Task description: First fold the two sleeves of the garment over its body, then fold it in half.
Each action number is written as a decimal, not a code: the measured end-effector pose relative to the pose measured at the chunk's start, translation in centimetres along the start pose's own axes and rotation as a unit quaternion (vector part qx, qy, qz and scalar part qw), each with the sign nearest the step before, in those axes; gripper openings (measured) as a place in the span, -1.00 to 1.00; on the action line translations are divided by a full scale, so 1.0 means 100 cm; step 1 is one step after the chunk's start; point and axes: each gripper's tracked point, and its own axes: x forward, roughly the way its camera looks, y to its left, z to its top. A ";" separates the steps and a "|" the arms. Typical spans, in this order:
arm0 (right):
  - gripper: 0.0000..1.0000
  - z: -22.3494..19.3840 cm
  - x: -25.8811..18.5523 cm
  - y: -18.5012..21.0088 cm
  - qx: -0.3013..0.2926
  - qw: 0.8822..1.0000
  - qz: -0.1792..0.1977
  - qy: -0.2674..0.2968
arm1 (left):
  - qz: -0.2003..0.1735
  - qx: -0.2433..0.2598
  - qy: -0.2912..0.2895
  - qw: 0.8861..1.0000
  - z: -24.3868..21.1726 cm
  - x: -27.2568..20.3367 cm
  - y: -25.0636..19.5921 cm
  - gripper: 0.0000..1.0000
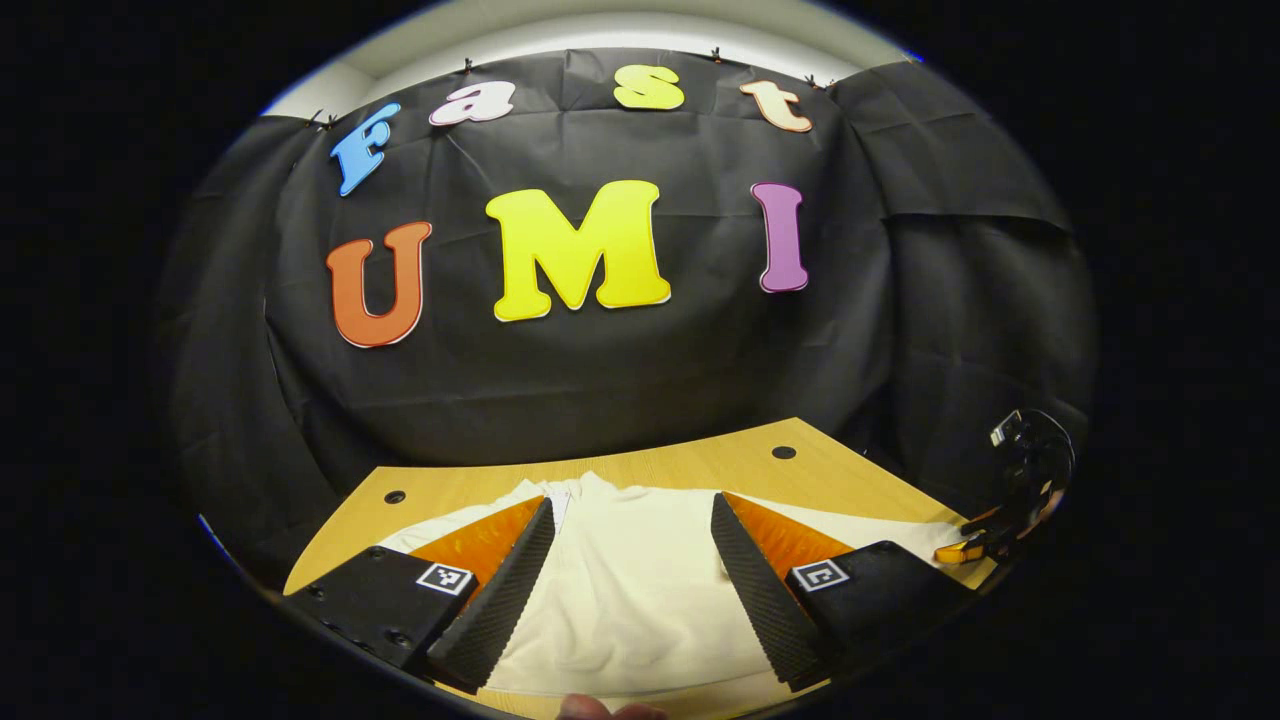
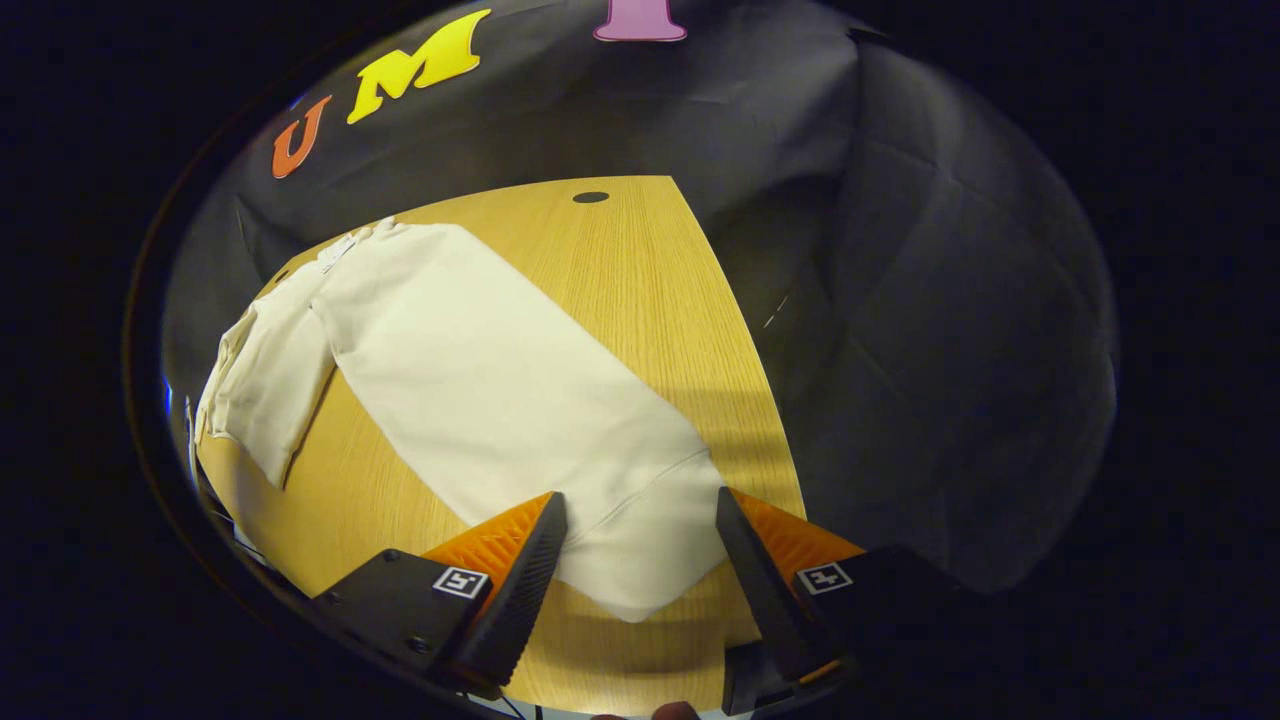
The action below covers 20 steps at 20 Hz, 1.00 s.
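Note:
A white long-sleeved garment (image 1: 630, 590) lies flat on the wooden table (image 1: 690, 465), collar toward the far wall. My left gripper (image 1: 632, 503) hovers open over its body, with cloth showing between the fingers. Farther off, my right gripper (image 1: 985, 525) is at the table's right edge, by the sleeve end. In the right gripper view, a long white sleeve (image 2: 480, 380) runs from the collar down to a stitched cuff (image 2: 645, 560). That cuff lies between the fingers of the open right gripper (image 2: 638, 498). The garment's body (image 2: 265, 385) hangs toward the left.
The table (image 2: 640, 300) has a round cable hole (image 2: 590, 197) near its far edge and two such holes (image 1: 784, 452) in the left gripper view. Black cloth walls close in behind and to the right. A fingertip (image 1: 600, 708) shows at the bottom edge.

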 end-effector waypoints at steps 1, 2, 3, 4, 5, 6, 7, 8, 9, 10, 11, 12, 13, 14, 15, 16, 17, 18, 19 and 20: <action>0.84 0.001 0.004 0.003 -0.005 1.000 0.005 -0.003 | 0.001 -0.001 0.002 1.000 -0.002 0.000 -0.001 0.99; 0.63 0.001 0.002 0.007 -0.012 1.000 0.013 -0.009 | 0.004 0.002 0.001 1.000 0.000 0.000 0.001 0.98; 0.52 0.001 0.002 0.010 -0.016 1.000 0.015 -0.012 | 0.008 0.005 -0.002 1.000 0.003 0.000 0.004 0.99; 0.08 0.000 0.001 0.009 -0.019 1.000 0.015 -0.010 | 0.011 0.007 -0.006 1.000 0.006 0.001 0.006 0.99; 0.09 0.001 0.002 0.013 -0.012 0.999 0.031 -0.009 | 0.012 0.007 -0.009 1.000 0.007 0.001 0.008 0.99; -0.29 0.001 -0.001 0.013 0.004 1.000 0.030 -0.003 | 0.013 0.006 -0.009 1.000 0.006 0.000 0.009 0.99; -0.67 0.004 0.001 0.013 0.017 0.999 0.030 0.002 | 0.014 0.006 -0.009 1.000 0.006 -0.001 0.010 0.98; -0.67 0.005 0.000 0.012 0.022 0.999 0.028 0.009 | 0.016 0.007 -0.009 1.000 0.007 -0.002 0.012 0.98; -0.67 0.001 0.005 0.010 0.029 0.999 0.024 0.016 | 0.020 0.006 -0.013 1.000 0.009 -0.004 0.016 0.98; -0.92 0.003 0.002 0.013 0.030 0.999 0.020 0.018 | 0.023 0.007 -0.014 1.000 0.009 -0.005 0.019 0.99; -0.91 0.004 0.000 0.014 0.028 0.999 0.017 0.021 | 0.026 0.007 -0.016 1.000 0.009 -0.005 0.021 0.99; -0.92 0.006 -0.001 0.015 0.031 0.999 0.016 0.020 | 0.028 0.006 -0.016 0.999 0.009 -0.006 0.023 0.99; -0.92 0.012 -0.005 0.017 0.036 0.999 0.015 0.014 | 0.029 0.005 -0.017 0.999 0.009 -0.006 0.026 0.99; -0.92 0.017 -0.010 0.018 0.039 0.999 0.013 0.008 | 0.031 0.003 -0.017 0.999 0.008 -0.008 0.028 0.99; -0.92 0.024 -0.016 0.021 0.042 0.999 0.013 0.002 | 0.033 0.002 -0.018 0.999 0.007 -0.008 0.030 0.99; -0.92 0.030 -0.022 0.022 0.042 0.999 0.013 -0.005 | 0.036 0.000 -0.018 0.999 0.006 -0.009 0.034 0.99; -0.92 0.039 -0.031 0.025 0.043 0.999 0.016 -0.013 | 0.039 -0.002 -0.018 0.999 0.005 -0.009 0.038 0.99; -0.92 0.048 -0.037 0.029 0.043 0.999 0.018 -0.022 | 0.042 -0.005 -0.018 0.999 0.003 -0.011 0.042 0.99; -0.92 0.059 -0.045 0.033 0.045 0.998 0.022 -0.030 | 0.047 -0.008 -0.018 0.999 0.003 -0.012 0.048 0.99; -0.96 0.071 -0.053 0.039 0.050 0.998 0.027 -0.040 | 0.052 -0.010 -0.019 0.998 0.002 -0.013 0.054 0.99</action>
